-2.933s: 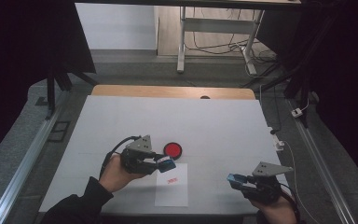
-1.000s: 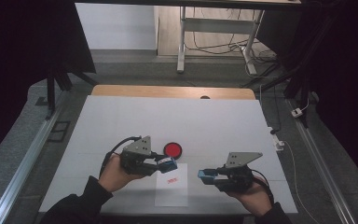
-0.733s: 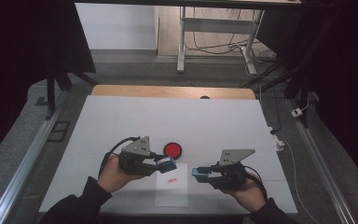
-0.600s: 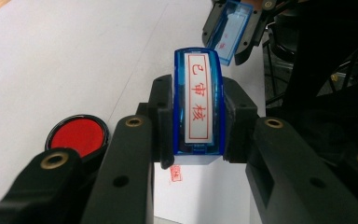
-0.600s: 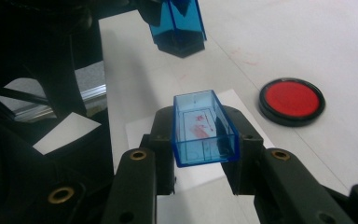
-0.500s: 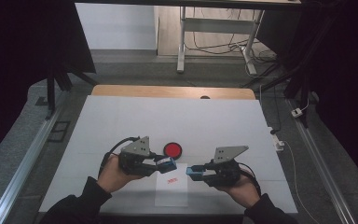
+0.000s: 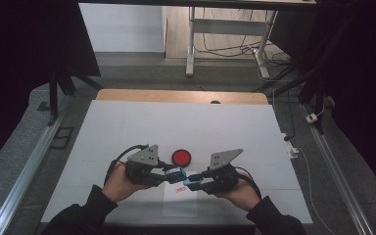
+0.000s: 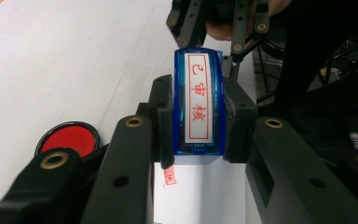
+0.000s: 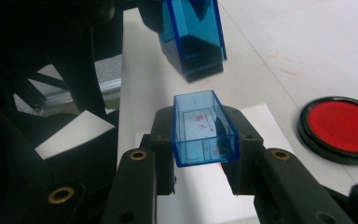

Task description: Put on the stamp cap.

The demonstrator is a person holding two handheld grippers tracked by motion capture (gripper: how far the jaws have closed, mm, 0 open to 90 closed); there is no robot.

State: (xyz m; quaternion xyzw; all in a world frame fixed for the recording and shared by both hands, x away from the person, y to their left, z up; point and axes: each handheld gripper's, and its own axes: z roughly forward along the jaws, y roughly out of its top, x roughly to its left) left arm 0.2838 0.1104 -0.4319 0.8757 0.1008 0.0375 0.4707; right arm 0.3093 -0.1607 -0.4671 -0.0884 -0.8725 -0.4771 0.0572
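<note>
Left tool (image 7: 176, 175) pinches the blue stamp (image 8: 198, 105) across its sides; the label with red characters faces the left gripper view's camera. Right tool (image 7: 192, 183) pinches the stamp's clear blue cap (image 9: 204, 127), open side up toward the camera, faint red ink smears inside.

High view: both tools meet tip to tip at the near-middle of the bench (image 7: 127, 127), over the far edge of a white paper sheet (image 7: 180, 208). Cap sits just beside the stamp's end; can't tell if they touch. In the right gripper view there's a gap between cap and stamp.

Red ink pad (image 7: 181, 157), round with a black rim, lies just beyond the tools. A small red imprint (image 8: 169, 176) shows on the paper under the left tool.
</note>
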